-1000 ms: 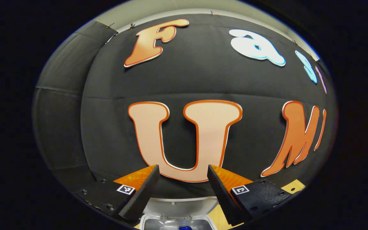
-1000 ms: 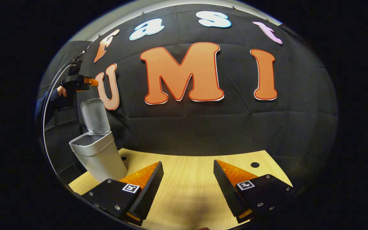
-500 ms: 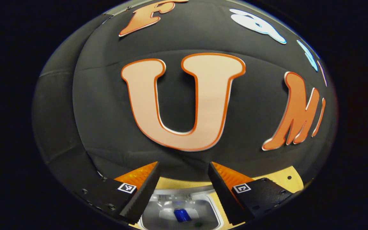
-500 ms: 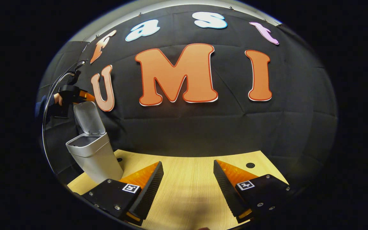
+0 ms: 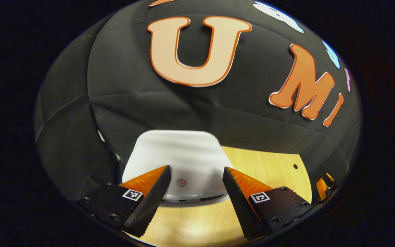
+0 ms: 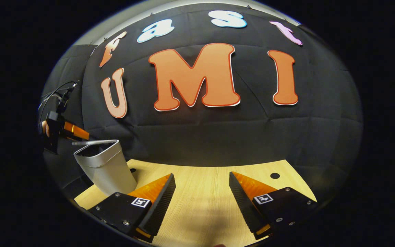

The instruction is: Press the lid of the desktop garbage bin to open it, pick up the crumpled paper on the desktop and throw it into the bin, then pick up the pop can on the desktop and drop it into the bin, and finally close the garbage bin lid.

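The white bin lid (image 5: 180,161) lies almost flat below my left gripper (image 5: 194,202), which hovers open just above its front edge; a small round red mark (image 5: 181,183) sits between the fingers. In the right gripper view the grey bin (image 6: 105,166) stands at the table's left, its lid (image 6: 94,141) nearly level with a thin gap at the front. The left gripper (image 6: 69,130) and a hand (image 6: 45,127) are just left of that lid. My right gripper (image 6: 201,202) hangs open over bare table with nothing between its fingers. The bin's inside is hidden.
The light wooden table (image 6: 204,185) runs to the black cloth wall behind. Small dark holes (image 6: 275,175) mark the table's far right. A cable (image 6: 51,96) loops up from the left gripper. In the left gripper view, the right gripper's edge (image 5: 324,181) shows at far right.
The lid has swung down from upright to nearly flat over the bin. My left gripper dropped and tilted down with it, hiding the blue can inside. The right gripper stayed still.
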### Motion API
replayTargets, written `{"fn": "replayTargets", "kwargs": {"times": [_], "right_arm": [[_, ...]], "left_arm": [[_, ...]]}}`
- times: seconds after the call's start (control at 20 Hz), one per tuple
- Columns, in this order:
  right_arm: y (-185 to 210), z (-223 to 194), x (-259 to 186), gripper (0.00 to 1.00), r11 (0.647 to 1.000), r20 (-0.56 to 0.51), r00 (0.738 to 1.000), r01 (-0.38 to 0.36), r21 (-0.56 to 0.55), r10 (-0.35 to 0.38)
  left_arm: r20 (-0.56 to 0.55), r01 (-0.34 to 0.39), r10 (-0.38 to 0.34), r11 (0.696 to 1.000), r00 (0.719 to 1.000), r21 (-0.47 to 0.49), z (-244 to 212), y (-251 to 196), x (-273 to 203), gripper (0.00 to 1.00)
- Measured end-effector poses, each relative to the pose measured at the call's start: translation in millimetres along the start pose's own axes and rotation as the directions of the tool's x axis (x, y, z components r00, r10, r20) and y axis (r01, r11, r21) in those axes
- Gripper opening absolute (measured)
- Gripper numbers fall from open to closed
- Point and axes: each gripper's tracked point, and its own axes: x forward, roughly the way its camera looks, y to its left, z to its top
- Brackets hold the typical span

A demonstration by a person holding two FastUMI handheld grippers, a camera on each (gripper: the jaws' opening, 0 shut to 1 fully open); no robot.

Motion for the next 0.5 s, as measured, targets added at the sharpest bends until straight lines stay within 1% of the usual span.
{"fn": "replayTargets", "kwargs": {"times": [0.1,0.15,0.2,0.35,0.4,0.45,0.5], "right_arm": [[0,4,-1,0.94,1.000,0.014,1.000,-0.001,-0.020,0.001],[0,6,-2,0.94,1.000,0.019,1.000,-0.003,-0.022,0.004],[0,5,-3,0.94,1.000,0.018,1.000,-0.006,-0.022,0.006],[-1,2,-5,0.94,1.000,0.020,1.000,-0.003,-0.028,0.004],[-2,2,-6,0.94,1.000,0.025,1.000,-0.001,-0.028,0.001],[-2,3,-7,0.94,1.000,0.027,1.000,-0.003,-0.023,0.004],[-2,3,-9,0.94,1.000,0.026,1.000,-0.006,-0.020,0.006]], "left_arm": [[-0.054,-0.017,0.018,1.000,0.998,0.019,-24,7,4,0.98],[-0.023,-0.037,0.038,0.998,0.999,0.045,-21,10,5,0.99],[-0.029,-0.047,0.050,0.996,0.998,0.075,-25,5,7,0.98],[0.007,-0.084,0.083,0.991,0.996,0.104,-23,8,3,0.98],[0.025,-0.085,0.083,0.991,0.996,0.101,-22,9,9,0.99],[0.009,-0.083,0.083,0.994,0.997,0.075,-25,7,6,0.98],[0.037,-0.083,0.080,0.993,0.996,0.081,-20,6,4,0.99]]}}
